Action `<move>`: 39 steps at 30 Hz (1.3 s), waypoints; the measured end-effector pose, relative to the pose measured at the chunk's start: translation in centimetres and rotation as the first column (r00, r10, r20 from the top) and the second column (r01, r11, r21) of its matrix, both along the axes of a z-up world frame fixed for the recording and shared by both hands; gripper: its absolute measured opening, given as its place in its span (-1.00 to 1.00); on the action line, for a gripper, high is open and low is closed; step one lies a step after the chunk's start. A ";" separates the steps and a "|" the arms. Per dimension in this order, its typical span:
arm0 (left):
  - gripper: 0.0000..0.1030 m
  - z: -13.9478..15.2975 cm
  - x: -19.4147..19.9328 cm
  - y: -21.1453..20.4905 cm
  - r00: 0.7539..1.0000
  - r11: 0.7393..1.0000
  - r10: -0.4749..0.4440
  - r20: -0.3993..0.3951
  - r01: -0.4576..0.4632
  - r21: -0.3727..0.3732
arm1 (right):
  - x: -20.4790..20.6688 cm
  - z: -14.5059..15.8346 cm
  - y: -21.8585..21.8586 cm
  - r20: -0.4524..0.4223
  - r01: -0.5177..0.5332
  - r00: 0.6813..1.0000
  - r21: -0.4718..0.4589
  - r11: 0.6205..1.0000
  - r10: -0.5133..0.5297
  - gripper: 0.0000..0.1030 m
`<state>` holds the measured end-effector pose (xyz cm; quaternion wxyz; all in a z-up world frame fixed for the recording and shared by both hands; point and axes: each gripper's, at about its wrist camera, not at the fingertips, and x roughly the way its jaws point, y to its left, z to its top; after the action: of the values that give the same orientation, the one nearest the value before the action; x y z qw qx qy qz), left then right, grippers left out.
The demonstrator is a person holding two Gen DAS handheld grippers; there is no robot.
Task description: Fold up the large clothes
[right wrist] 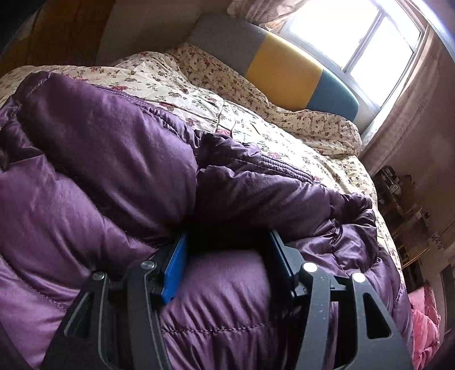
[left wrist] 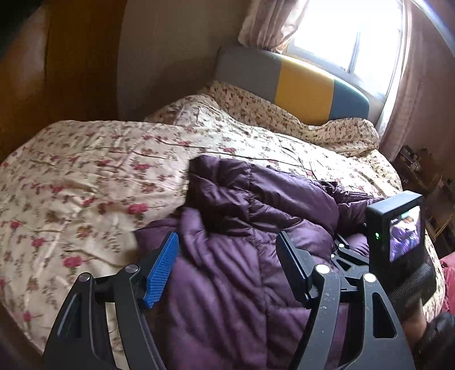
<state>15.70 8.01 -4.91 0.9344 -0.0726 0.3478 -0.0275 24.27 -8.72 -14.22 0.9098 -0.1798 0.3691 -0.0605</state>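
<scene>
Left wrist: floral quilt [left wrist: 85, 176], purple jacket [left wrist: 227, 270]; left claw [left wrist: 227, 247] released; right claw [right wrist: 227, 250] grasping jacket.

A: Light source?
B: Daylight, one window [left wrist: 349, 37], upper right of both views; panes blown out to white, glare spilling onto the curtain [left wrist: 270, 25].
A: Dim areas?
B: Upper left corners, brown and dark. Deep shadow in the jacket [right wrist: 113, 159] folds, lower centre of the right view.
A: Sharpness?
B: Motion blur on the quilt [left wrist: 85, 182], left of the left view. Headboard [right wrist: 284, 71] fairly crisp.
A: Distortion?
B: Fisheye; edges curve, corners vignette black.
</scene>
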 end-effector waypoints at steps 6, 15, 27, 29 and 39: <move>0.53 0.1 -2.2 3.5 1.000 0.999 0.003 -0.019 -0.004 -0.048 | 0.0 0.1 0.1 0.000 0.001 1.000 -0.005 1.000 -0.001 0.07; 0.53 -5.5 -2.7 10.6 0.989 0.872 -0.067 -0.135 -0.008 -0.489 | -0.2 0.3 -0.3 -0.003 -0.003 1.000 0.012 1.000 0.003 0.07; -0.13 -8.2 -1.7 9.0 0.966 0.746 -0.200 -0.163 0.042 -0.664 | -0.2 0.3 -0.4 -0.006 -0.009 1.000 0.035 0.999 0.010 0.07; -0.48 -8.0 -2.1 8.4 0.967 0.750 -0.210 -0.142 0.067 -0.658 | -0.1 0.3 -0.5 -0.007 -0.010 1.000 0.038 0.999 0.010 0.07; -0.73 -1.6 -3.2 6.4 0.973 0.778 -0.231 -0.011 0.179 -0.602 | -0.5 1.1 -1.5 -0.017 -0.016 1.000 0.082 0.997 0.018 0.18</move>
<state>12.54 14.37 -6.52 0.8397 -0.3258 0.3661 -0.2340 23.76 -10.25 -13.10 0.9135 -0.1462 0.3779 -0.0360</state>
